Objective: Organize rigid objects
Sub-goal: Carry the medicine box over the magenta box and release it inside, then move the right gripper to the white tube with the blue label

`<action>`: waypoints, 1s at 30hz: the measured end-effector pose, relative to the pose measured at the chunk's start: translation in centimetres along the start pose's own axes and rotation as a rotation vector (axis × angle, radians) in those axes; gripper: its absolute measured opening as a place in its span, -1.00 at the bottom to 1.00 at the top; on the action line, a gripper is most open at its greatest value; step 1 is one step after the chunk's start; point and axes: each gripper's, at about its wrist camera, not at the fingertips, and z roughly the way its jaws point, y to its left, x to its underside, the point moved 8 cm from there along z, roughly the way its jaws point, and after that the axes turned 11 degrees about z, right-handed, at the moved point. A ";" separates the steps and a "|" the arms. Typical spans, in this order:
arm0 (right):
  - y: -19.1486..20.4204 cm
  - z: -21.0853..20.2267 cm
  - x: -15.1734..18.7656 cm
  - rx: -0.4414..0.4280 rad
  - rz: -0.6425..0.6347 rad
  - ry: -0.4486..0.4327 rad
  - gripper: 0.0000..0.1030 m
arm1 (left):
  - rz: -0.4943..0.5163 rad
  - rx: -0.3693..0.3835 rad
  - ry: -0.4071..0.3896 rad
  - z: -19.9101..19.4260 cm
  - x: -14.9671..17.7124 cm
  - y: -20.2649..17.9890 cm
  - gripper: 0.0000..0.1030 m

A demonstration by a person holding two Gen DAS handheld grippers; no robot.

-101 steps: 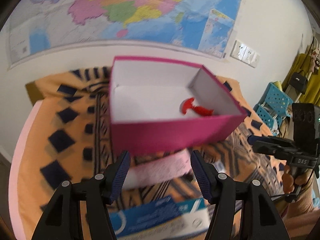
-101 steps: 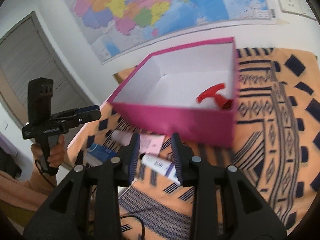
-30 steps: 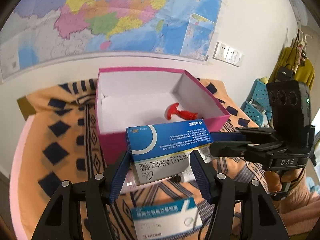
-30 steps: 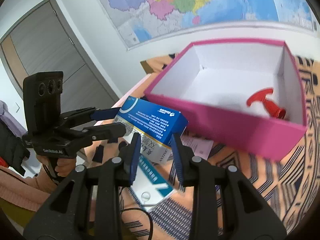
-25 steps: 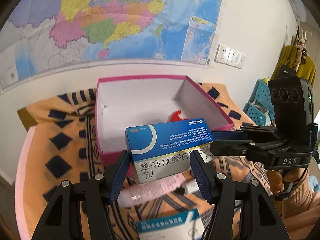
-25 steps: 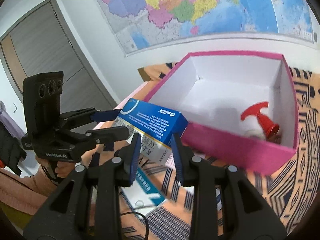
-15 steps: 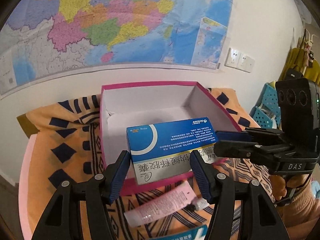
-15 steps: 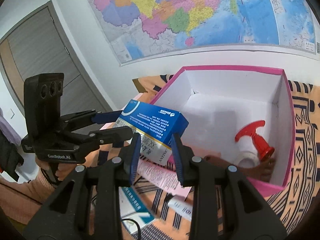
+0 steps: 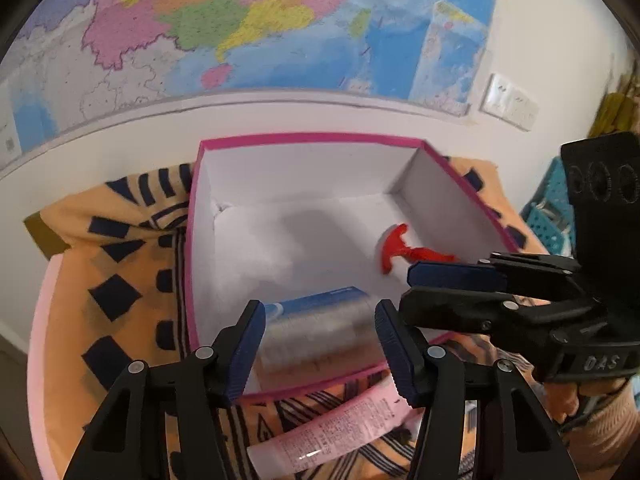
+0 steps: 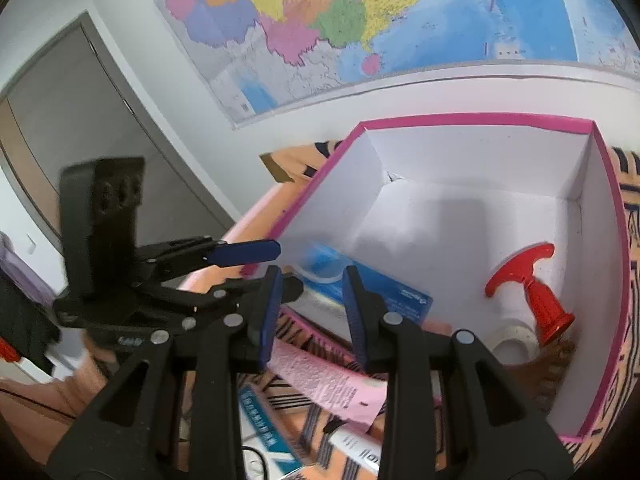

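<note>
Blue medicine box [image 9: 320, 320], blurred, long axis crosswise between left gripper [image 9: 320, 354] pads, dropped from half a second ago inside pink box [image 9: 191, 248]; jaws just closing, contact unclear. Right gripper [image 10: 310, 314] partly open, empty.

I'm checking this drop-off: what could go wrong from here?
The blue box looks blurred, low by the pink box's near wall; it may land tilted against it. The red spray bottle already lies inside, so later items could pile on it.
</note>
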 end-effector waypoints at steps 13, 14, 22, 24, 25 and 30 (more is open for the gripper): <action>-3.1 -1.7 1.2 0.015 0.074 0.001 -0.35 | -0.010 0.003 -0.084 -2.8 1.0 0.1 0.15; -3.1 -1.9 1.4 0.003 0.067 0.005 -0.35 | -0.004 0.006 -0.096 -3.2 1.1 -0.1 0.15; -3.3 -4.9 2.9 -0.011 0.075 -0.032 -0.35 | 0.037 0.062 -0.149 -5.7 2.5 -2.9 0.18; -3.4 -5.8 3.7 -0.006 0.073 -0.037 -0.35 | 0.043 0.071 -0.147 -5.7 3.0 -3.7 0.19; -3.5 -6.3 4.3 -0.002 0.078 -0.039 -0.35 | 0.044 0.090 -0.140 -5.6 3.4 -4.2 0.19; -5.0 -7.4 7.0 0.052 0.101 -0.025 -0.34 | 0.050 0.139 -0.085 -4.0 5.4 -6.3 0.19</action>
